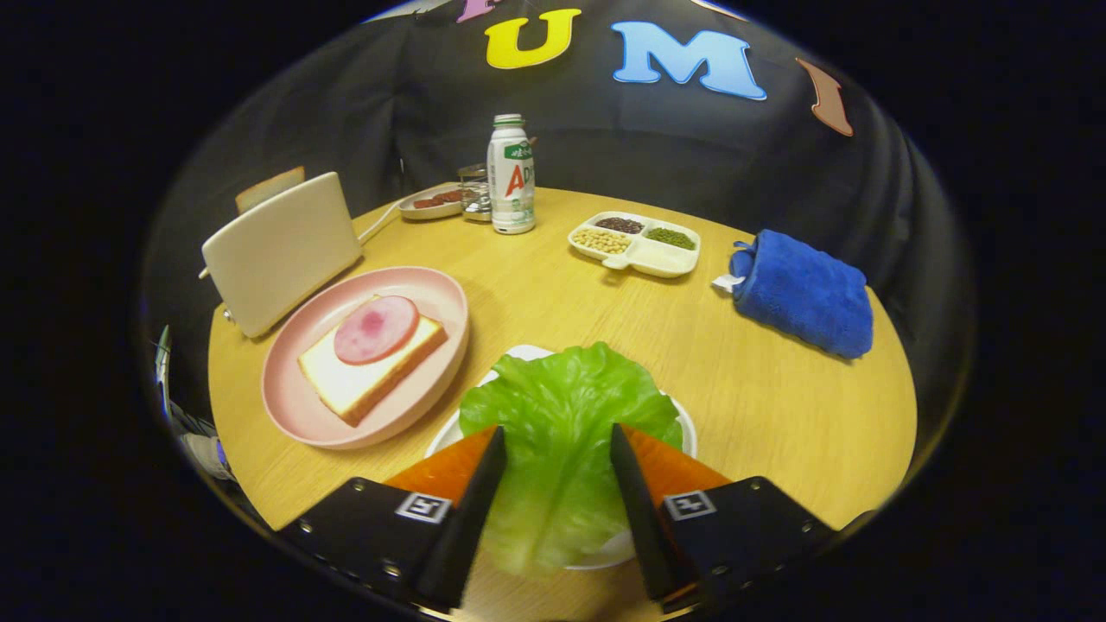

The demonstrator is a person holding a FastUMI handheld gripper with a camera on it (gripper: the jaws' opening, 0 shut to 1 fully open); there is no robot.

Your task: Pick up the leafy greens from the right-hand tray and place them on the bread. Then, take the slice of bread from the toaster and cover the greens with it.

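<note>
The leafy greens (pixel 562 415), one big light green leaf, lie on a white tray (pixel 687 423) on the round wooden table (pixel 778 415), and the leaf reaches into the gap between the two fingers (pixel 484 484) and a little ahead of them. The fingers stand wide apart, one on each side of the leaf, and they hold nothing; whether they touch the leaf or hang above it I cannot tell. Far ahead and to the left of the fingers stands a cream toaster (pixel 281 250), and a slice of bread (pixel 270 187) sticks up from its top. Just beside the toaster, ahead and to the left of the left finger, is a pink plate (pixel 294 389); on it lies a slice of bread (pixel 346 380) with a round pink slice of ham (pixel 376 328) on top. The plate's rim is very near the white tray. Well beyond the fingers, near the far side of the table, there is a small dish (pixel 428 203) with something reddish in it, then a small jar (pixel 473 194), then a white bottle (pixel 511 177) with a green cap, standing upright. To the right of the bottle is a white divided tray (pixel 635 246) with beans and grains in its compartments. Ahead and to the right of the right finger lies a folded blue towel (pixel 804 294), well apart from the white tray.
</note>
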